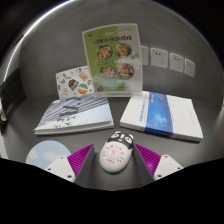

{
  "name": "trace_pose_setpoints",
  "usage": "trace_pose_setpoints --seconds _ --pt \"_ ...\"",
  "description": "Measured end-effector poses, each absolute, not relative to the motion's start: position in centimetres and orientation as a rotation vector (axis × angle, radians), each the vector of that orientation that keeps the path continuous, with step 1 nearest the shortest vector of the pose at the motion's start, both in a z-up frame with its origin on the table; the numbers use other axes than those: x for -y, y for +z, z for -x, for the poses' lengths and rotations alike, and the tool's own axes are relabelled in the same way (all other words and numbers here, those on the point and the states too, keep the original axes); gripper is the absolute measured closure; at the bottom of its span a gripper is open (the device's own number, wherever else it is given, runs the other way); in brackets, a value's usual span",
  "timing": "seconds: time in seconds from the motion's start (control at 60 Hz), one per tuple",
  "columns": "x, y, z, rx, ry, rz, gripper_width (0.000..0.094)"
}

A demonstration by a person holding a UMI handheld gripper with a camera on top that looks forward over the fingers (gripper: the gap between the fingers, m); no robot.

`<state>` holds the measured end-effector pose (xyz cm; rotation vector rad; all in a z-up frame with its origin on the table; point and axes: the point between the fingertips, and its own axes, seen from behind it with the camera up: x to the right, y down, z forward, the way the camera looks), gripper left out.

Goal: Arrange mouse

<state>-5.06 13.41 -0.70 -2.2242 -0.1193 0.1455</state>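
Note:
A white mouse (117, 152) with a black-and-white panda face and pink markings sits between my gripper's (117, 158) two fingers. The pink pads (82, 158) touch its left and right sides, so the gripper is shut on it. The mouse's nose points away from me, toward the gap between two books on the grey table (120, 112). Its underside is hidden, so I cannot tell whether it rests on the table or is lifted.
A thick book (72, 116) lies ahead to the left and a blue-and-white book (165, 115) ahead to the right. A shiny disc (44, 155) lies by the left finger. A green leaflet (112, 60) and a small patterned card (75, 82) stand against the back wall.

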Motion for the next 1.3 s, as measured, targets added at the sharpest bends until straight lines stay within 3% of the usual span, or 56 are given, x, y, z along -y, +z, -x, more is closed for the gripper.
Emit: trace_pose_setpoints --seconds 0.067,0.117,0.15,0.2,0.217,0.267,0.283,0.3,0.5,0.583,0.667,0.833,0.933,1.017,1.15,1.167,1.25,1.3 --pt "-14.2 -1.0 5.3 0.110 0.083 2.213 0.0098" --pt "-14.5 -1.0 5.3 0.061 0.061 2.210 0.0187" --pt "-14.6 -1.0 5.3 0.036 0.044 2.206 0.0375" --pt "-14.5 -1.1 5.3 -0.010 0.038 2.218 0.0371" --pt "-14.5 -1.0 5.2 -0.027 0.037 2.221 0.0432" --pt "-14.3 -1.0 5.1 -0.064 0.035 2.228 0.0465" --pt "-14.1 -0.9 5.2 -0.073 0.033 2.228 0.0437" --pt "-14.0 -0.7 5.2 -0.079 0.030 2.230 0.0489" --pt "-8.2 7.7 12.8 0.002 0.036 2.068 0.0501" --pt "-5.5 9.6 17.8 0.035 0.063 2.032 0.0504" --pt "-3.2 8.7 21.0 0.057 0.034 2.032 0.0505" --pt "-1.6 2.1 22.3 0.039 -0.008 2.154 0.0507" --pt "-1.0 -0.7 21.7 0.020 -0.011 2.222 0.0494" --pt "-1.3 -0.7 21.7 -0.002 0.031 2.212 0.0496" --pt "-1.0 -0.7 22.2 0.026 0.077 2.244 0.0343" --pt "-0.8 -0.6 22.3 0.031 0.091 2.249 0.0249" --pt "0.5 0.4 22.6 0.035 0.156 2.240 0.0041" --pt "1.7 1.4 22.1 0.039 0.179 2.232 0.0099"
